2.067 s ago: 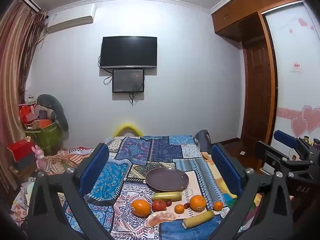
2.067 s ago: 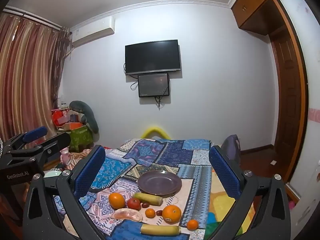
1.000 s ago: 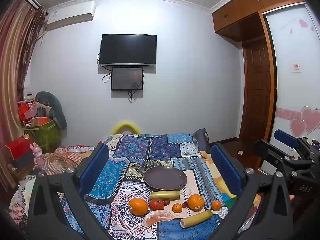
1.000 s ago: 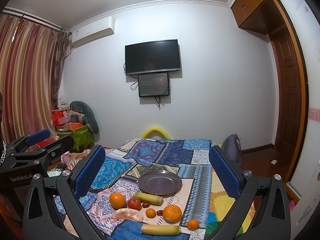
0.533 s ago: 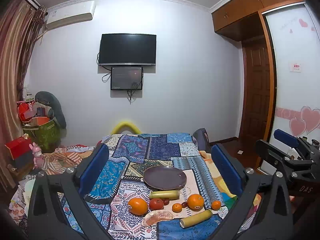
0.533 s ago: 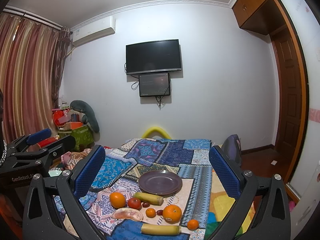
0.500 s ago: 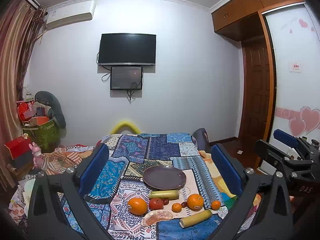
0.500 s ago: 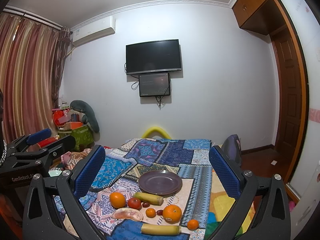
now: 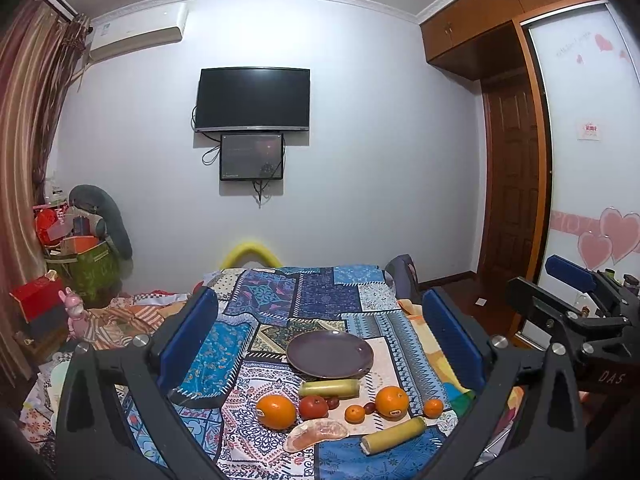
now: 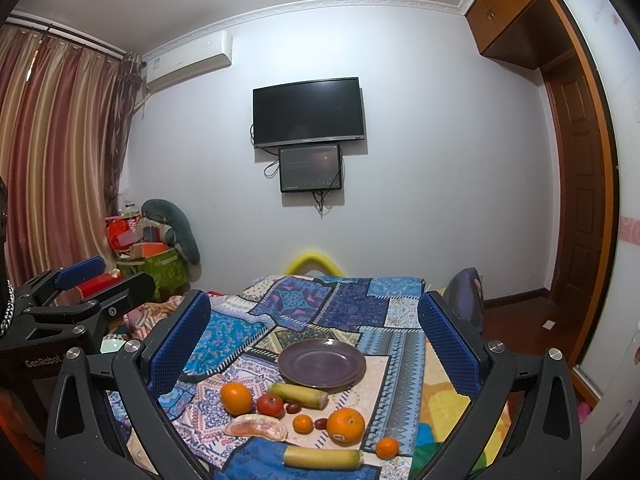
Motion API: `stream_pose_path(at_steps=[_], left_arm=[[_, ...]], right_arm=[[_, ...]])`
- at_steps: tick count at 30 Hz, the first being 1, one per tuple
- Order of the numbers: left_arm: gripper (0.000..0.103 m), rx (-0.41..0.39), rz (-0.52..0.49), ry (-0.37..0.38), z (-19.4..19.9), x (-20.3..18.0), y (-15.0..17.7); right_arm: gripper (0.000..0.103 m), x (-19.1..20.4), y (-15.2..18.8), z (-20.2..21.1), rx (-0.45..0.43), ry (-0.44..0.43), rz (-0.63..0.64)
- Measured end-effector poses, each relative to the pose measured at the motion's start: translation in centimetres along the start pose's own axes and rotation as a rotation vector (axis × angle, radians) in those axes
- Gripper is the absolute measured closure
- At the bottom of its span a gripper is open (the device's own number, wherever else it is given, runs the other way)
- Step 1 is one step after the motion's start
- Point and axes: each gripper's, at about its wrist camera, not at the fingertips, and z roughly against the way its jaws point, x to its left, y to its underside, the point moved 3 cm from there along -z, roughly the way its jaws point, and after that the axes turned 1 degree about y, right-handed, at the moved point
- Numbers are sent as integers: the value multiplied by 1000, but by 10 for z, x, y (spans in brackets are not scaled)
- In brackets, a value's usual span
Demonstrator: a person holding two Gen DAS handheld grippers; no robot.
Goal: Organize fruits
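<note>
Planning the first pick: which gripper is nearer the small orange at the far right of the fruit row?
Right. The small orange lies low between the right gripper fingers; the left gripper sits further left.

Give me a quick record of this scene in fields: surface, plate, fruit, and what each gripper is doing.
surface: patchwork cloth on a bed
plate: purple plate, nothing on it, just behind the fruit
large oranges: two
small oranges: two
tomato: one, between the large oranges
yellow-green sticks: two, kind unclear
peeled citrus segment: nearest the camera
left gripper: open, holds nothing, above the fruit
right gripper: open, holds nothing
</note>
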Motion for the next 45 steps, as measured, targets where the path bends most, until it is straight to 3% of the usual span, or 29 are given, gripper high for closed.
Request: stream_pose_path(at_steps=[16,25,32,37,42,45], left_arm=[[0,41,24,-20,-23,15,10],[0,205,30,-63,-82,49,41],[0,411,100,-62,-139,83,84],[0,508,122,-87,-165,100,116],[16,599,112,-87,-186,106,145],[24,660,119,-72,-197,108,164]], right_arm=[[0,-7,11,-20,51,29,16],[0,-26,46,-67,217,42,27],[0,-37,77,-107,368,33,33],[0,-48,97,-128,458,46,18],[0,-51,123,-148,555,35,25],[7,-52,139,-159,612,17,20]])
